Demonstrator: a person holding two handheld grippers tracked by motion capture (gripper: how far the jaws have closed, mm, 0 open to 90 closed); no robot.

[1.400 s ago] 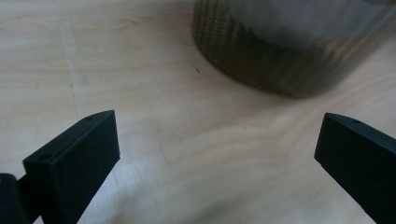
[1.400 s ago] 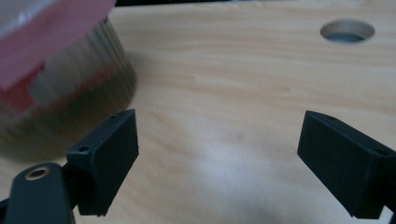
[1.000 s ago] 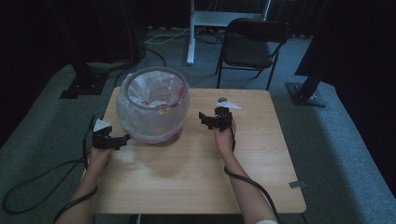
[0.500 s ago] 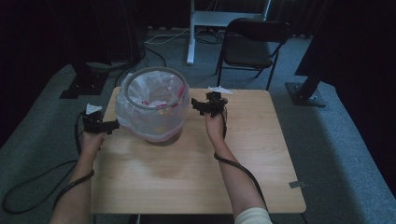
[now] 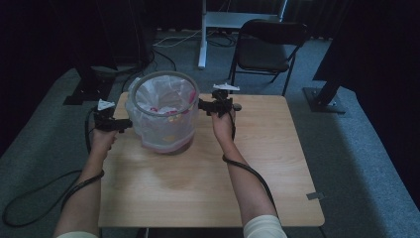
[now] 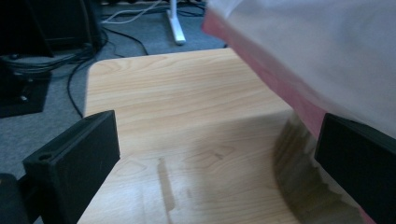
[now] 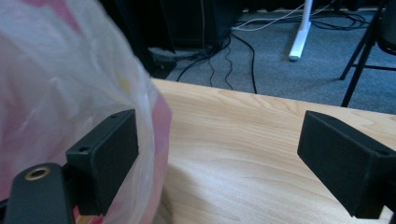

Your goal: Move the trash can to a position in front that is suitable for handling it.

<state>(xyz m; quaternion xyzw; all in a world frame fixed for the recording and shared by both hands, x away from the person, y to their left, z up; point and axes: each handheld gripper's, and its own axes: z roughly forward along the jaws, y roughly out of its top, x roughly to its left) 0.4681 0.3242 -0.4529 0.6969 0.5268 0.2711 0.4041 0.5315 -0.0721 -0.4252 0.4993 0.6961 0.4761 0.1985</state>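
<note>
Bin (image 5: 163,116), lined with white bag (image 5: 161,99), stands on table (image 5: 208,183) toward its far left. Left gripper (image 5: 124,125) and right gripper (image 5: 202,105) flank it, jaws spread, grasping nothing.

Bin (image 5: 163,116): round, clear-walled, upright on the wooden table (image 5: 208,188), toward the table's far left part. Rim is a pale grey ring, open at top. A thin white translucent plastic liner bag (image 5: 161,94) sits inside, its edge folded out over the rim and draping down the outer wall. Pink and yellowish contents show faintly through the bag and wall; what they are cannot be told. Base rests flat on the table, set back from the table's near edge. In the left gripper view, the bag (image 6: 308,51) shows white film over a pink band. In the right gripper view, the bag (image 7: 70,84) bulges, crinkled, pink-tinted.
</note>
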